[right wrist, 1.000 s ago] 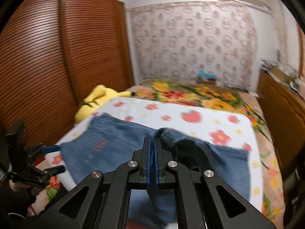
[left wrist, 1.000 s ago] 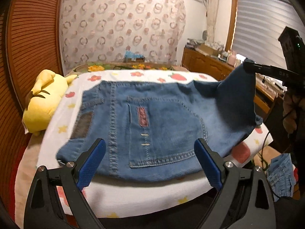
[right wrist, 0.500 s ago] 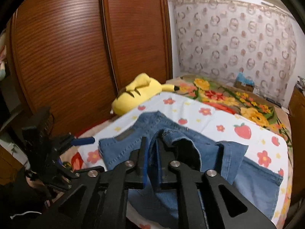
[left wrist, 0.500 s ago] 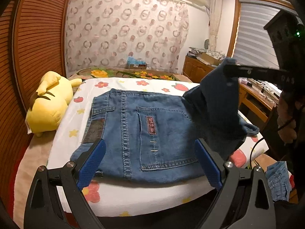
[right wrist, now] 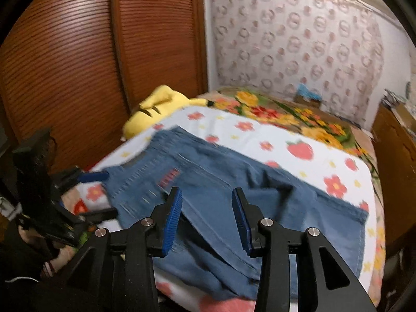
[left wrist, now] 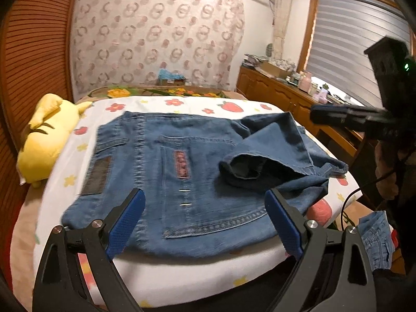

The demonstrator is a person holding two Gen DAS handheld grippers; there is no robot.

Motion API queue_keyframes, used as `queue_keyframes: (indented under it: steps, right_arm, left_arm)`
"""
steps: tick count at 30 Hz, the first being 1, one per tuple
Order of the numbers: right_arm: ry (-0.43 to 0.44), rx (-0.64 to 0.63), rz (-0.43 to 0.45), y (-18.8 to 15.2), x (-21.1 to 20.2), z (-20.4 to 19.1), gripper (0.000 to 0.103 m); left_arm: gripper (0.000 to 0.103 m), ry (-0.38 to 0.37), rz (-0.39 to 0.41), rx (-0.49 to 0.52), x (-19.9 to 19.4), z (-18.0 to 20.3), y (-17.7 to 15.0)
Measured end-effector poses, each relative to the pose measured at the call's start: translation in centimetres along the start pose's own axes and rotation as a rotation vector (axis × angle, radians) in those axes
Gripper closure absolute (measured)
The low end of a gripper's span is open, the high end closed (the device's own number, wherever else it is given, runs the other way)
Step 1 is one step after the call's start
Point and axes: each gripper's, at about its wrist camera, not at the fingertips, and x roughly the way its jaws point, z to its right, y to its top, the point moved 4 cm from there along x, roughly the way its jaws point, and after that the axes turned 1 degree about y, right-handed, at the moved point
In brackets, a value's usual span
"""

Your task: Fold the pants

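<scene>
Blue denim pants (left wrist: 166, 161) lie on a white flower-print sheet (left wrist: 182, 102) on the bed, back pocket and red label up. One leg end (left wrist: 273, 153) lies loosely folded over the right part, its cuff opening showing. My left gripper (left wrist: 204, 218) is open and empty above the near edge of the pants. My right gripper (right wrist: 206, 217) is open and empty above the folded leg of the pants (right wrist: 234, 195); it also shows in the left wrist view (left wrist: 316, 115) at the right, above the bed edge.
A yellow plush toy (left wrist: 44, 140) lies at the bed's left side by a brown slatted wardrobe (right wrist: 78, 59). A wooden dresser (left wrist: 286, 96) with clutter stands right. More denim (left wrist: 377, 236) lies on the floor at the right.
The right gripper opened and let go of the pant leg, which dropped onto the pants. The right gripper drew back to the right. The left gripper stayed open in place.
</scene>
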Motion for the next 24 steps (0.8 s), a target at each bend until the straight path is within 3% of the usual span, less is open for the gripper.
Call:
queue_keyframes:
  steps: [5,10,17,19,24]
  right_arm:
    - [-0.047,0.057,-0.042,-2.0,0.9,2.0,0.062]
    - [-0.104,0.084,-0.084,-3.0,1.5,2.9,0.062]
    - [-0.095,0.143,-0.142,-4.2,3.0,3.2,0.061]
    - [-0.071,0.164,-0.145,-4.6,3.2,3.4,0.061]
    - [-0.024,0.19,-0.149,-4.4,4.0,3.2,0.062]
  left_arm:
    - [0.027,-0.044,-0.032,0.042,2.1,1.4,0.3]
    - [0.028,-0.042,-0.086,0.083,5.1,2.6,1.0]
    - [0.028,-0.032,-0.103,0.139,7.7,3.8,2.3]
    - [0.034,-0.052,-0.102,0.145,7.9,4.0,2.5]
    - [0.069,-0.123,-0.077,0.147,7.5,4.4,2.5]
